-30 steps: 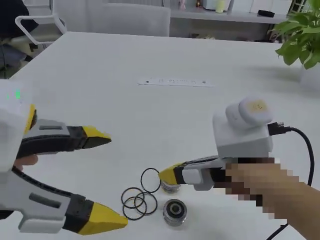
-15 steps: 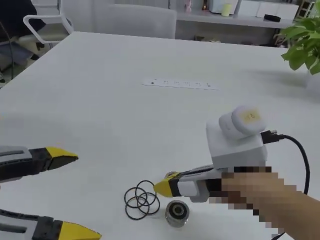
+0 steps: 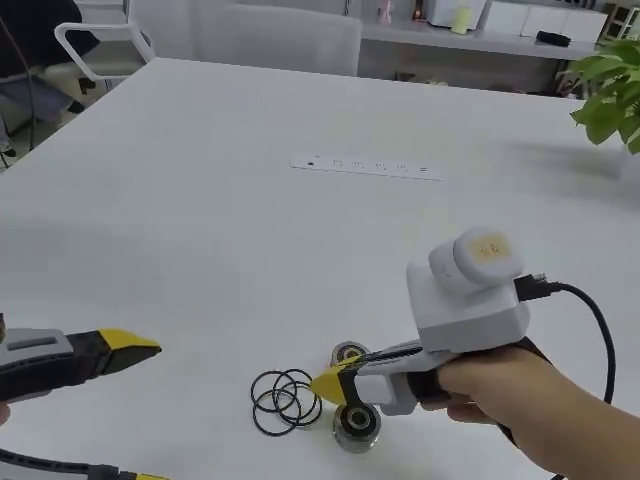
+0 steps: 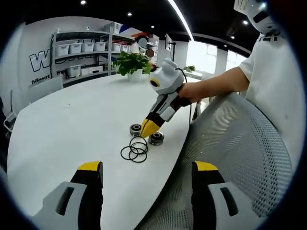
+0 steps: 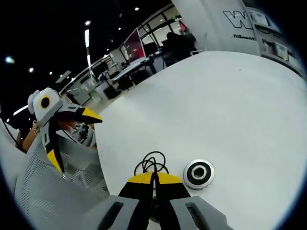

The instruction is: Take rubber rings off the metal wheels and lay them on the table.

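Observation:
Several black rubber rings (image 3: 283,398) lie overlapping on the white table (image 3: 300,240). Two metal wheels sit just right of them, one farther (image 3: 349,353) and one nearer (image 3: 355,422). My right gripper (image 3: 322,382) is shut, its yellow tip between the wheels and at the edge of the ring pile. In the right gripper view the shut jaws (image 5: 154,178) point at the rings (image 5: 152,163), with a wheel (image 5: 199,173) to the right. Whether a ring is pinched is hidden. My left gripper (image 3: 140,415) is wide open, well left of the pile. Its own view shows the rings (image 4: 135,149) ahead of it.
A white power strip (image 3: 367,166) lies mid-table. A potted plant (image 3: 610,100) stands at the far right. Chairs (image 3: 95,45) stand beyond the far left edge. The right gripper's cable (image 3: 600,330) trails off to the right. A mesh chair back (image 4: 240,158) is close behind the table edge.
My left gripper has drawn back to the left and lower, away from the rings. The right gripper's tip has slid off the farther wheel toward the ring pile.

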The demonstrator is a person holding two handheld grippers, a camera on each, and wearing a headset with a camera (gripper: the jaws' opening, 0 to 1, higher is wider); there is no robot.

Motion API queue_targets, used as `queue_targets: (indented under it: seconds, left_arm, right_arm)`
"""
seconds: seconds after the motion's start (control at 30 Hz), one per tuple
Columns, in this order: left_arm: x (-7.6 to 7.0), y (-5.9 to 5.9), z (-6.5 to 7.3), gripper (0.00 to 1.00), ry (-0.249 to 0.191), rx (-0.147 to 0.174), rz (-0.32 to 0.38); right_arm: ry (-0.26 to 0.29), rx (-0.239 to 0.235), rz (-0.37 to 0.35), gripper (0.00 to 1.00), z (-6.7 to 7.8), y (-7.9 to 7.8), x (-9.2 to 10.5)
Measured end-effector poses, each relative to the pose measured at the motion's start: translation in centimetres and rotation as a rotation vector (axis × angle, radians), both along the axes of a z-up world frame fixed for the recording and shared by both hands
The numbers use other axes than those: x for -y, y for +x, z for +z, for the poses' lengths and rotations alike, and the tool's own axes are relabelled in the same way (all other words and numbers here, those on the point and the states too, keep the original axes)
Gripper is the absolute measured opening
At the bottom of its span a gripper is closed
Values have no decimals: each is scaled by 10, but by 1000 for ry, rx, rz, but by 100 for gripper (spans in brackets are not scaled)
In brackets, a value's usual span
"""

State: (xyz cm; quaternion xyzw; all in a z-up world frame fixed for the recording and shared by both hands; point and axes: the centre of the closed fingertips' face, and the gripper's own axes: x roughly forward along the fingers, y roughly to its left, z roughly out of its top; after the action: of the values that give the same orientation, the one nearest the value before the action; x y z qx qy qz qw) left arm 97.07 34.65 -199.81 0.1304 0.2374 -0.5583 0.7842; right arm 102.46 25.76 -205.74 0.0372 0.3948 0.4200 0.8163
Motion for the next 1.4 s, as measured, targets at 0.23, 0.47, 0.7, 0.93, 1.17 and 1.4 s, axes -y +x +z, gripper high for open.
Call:
queue_targets:
  seconds: [0.23, 0.47, 0.7, 0.93, 1.17, 1.4]
  left_arm:
    - [1, -1, -2, 73, -17, -33, 11]
    - [0, 0, -2, 73, -25, -45, 26]
    - [-3, 5, 0, 71, -32, -26, 55]
    - [-3, 5, 1, 70, -42, -28, 61]
    - [-3, 6, 1, 70, -51, -33, 68]
    - [-4, 6, -3, 71, -34, -44, 73]
  right_arm:
    - [-20, 22, -35, 0, -6, 10, 5]
    - [-83, 105, 18, 0, -10, 10, 3]
    - [-91, 134, 11, 3, -10, 15, 5]
    - [-75, 138, -9, 2, -6, 18, 7]
    - [-56, 119, -27, 3, -3, 19, 8]
    - [-30, 126, -40, 4, 8, 20, 6]
